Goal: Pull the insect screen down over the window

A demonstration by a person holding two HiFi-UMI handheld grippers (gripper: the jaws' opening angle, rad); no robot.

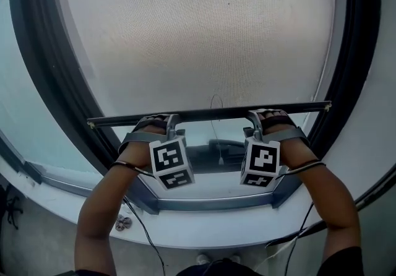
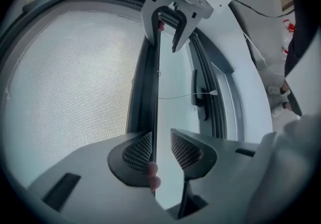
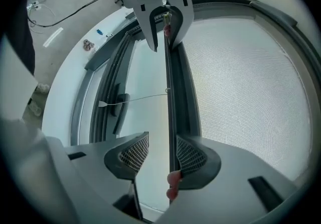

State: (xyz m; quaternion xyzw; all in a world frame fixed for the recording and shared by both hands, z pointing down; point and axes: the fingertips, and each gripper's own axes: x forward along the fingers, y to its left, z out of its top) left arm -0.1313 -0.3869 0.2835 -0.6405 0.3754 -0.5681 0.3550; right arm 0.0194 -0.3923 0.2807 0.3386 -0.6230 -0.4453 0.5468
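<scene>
The grey mesh insect screen (image 1: pixel 198 33) covers the upper part of the window. Its dark bottom bar (image 1: pixel 210 114) hangs level above the sill. My left gripper (image 1: pixel 162 121) and right gripper (image 1: pixel 263 117) both straddle this bar from above. In the left gripper view the bar (image 2: pixel 155 92) lies against one pad of the left gripper (image 2: pixel 161 150), with a gap to the other pad. In the right gripper view the bar (image 3: pixel 169 92) likewise touches one pad of the right gripper (image 3: pixel 162 152). A person's fingertip (image 2: pixel 153 173) shows by the bar.
A thin pull cord (image 1: pixel 219 148) dangles from the bar's middle in front of the dark window handle (image 1: pixel 226 143). Below lies the white sill (image 1: pixel 204 225) with a small metal piece (image 1: pixel 122 223) and a black cable (image 1: pixel 145 231). The dark window frame (image 1: pixel 49 83) curves along both sides.
</scene>
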